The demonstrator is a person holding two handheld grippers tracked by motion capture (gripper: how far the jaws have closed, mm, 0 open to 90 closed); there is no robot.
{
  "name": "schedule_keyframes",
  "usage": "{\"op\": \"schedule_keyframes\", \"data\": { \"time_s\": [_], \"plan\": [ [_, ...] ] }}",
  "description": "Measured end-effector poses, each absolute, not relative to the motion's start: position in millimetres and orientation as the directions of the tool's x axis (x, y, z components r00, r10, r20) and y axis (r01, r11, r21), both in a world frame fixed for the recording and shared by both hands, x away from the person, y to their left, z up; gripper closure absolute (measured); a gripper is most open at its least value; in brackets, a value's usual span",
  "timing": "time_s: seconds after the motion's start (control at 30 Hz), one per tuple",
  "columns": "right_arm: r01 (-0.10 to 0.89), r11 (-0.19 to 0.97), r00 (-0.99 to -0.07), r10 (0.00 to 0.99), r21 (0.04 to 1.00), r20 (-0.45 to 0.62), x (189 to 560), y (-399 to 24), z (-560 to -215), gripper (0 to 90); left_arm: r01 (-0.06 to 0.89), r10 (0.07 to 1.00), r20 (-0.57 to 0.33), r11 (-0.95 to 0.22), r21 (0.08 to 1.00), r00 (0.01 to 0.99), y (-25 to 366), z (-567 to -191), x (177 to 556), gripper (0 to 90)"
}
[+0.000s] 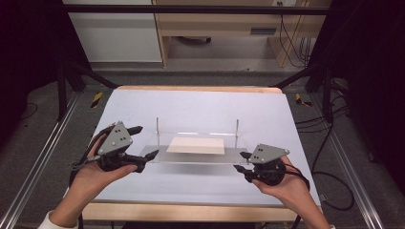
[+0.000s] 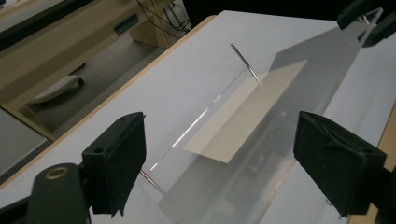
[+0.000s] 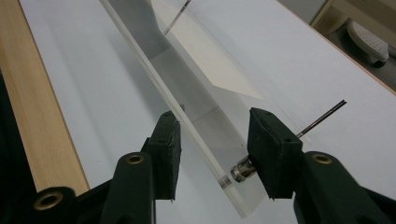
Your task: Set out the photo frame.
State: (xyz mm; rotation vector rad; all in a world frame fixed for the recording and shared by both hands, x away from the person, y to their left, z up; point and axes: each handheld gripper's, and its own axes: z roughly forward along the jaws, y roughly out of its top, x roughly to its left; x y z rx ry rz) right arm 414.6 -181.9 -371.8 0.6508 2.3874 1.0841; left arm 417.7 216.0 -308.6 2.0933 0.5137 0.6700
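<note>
Clear acrylic tray [image 1: 191, 155]: right gripper [image 1: 244, 161] straddles its 3 o'clock end (grip unclear); left gripper [image 1: 143, 143], wide, must close at 9 o'clock.

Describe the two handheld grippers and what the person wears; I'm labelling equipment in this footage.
Both the left gripper and the right gripper are black, two-jawed, with block-shaped pads. Each carries a grey three-cornered plate with dark dots on top and trails a dark cable. Brass-coloured rivets show at the jaw pivots. A white sleeve cuff shows at the left wrist.
</note>
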Motion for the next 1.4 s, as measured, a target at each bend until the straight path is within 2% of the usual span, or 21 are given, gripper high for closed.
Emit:
{"op": "schedule_keyframes", "data": {
  "time_s": [0.17, 0.27, 0.47, 0.67, 0.97, 1.07, 1.23, 1.4],
  "plan": [
    [0.239, 0.583, -0.795, 0.576, 0.777, -0.188, 416, -182, -370, 55.3, 0.076, 0.539, 0.33, -0.598, 0.798, 0.775, 211, -313, 407, 19.1],
    [0.24, 0.581, -0.797, 0.576, 0.778, -0.184, 417, -182, -369, 55.3, 0.09, 0.53, 0.351, -0.638, 0.765, 0.772, 211, -318, 402, 21.3],
    [0.248, 0.573, -0.798, 0.578, 0.781, -0.17, 420, -183, -367, 55.4, 0.029, 0.491, 0.419, -0.675, 0.737, 0.764, 206, -329, 389, 27.9],
    [0.257, 0.567, -0.8, 0.579, 0.783, -0.156, 423, -184, -364, 55.3, 0.022, 0.471, 0.43, -0.694, 0.72, 0.77, 205, -340, 393, 35.7],
    [0.286, 0.561, -0.8, 0.586, 0.777, -0.129, 430, -184, -356, 55.3, 0.055, 0.493, 0.425, -0.699, 0.713, 0.759, 206, -350, 410, 49.0],
    [0.293, 0.56, -0.799, 0.588, 0.775, -0.123, 432, -184, -353, 55.3, 0.07, 0.5, 0.397, -0.684, 0.726, 0.769, 206, -352, 414, 51.9],
    [0.298, 0.559, -0.799, 0.59, 0.773, -0.118, 434, -184, -351, 55.5, 0.082, 0.514, 0.401, -0.686, 0.723, 0.758, 207, -353, 420, 62.8],
    [0.282, 0.563, -0.801, 0.583, 0.777, -0.132, 434, -185, -351, 55.9, 0.112, 0.519, 0.394, -0.699, 0.706, 0.758, 206, -353, 423, 65.8]
  ]
}}
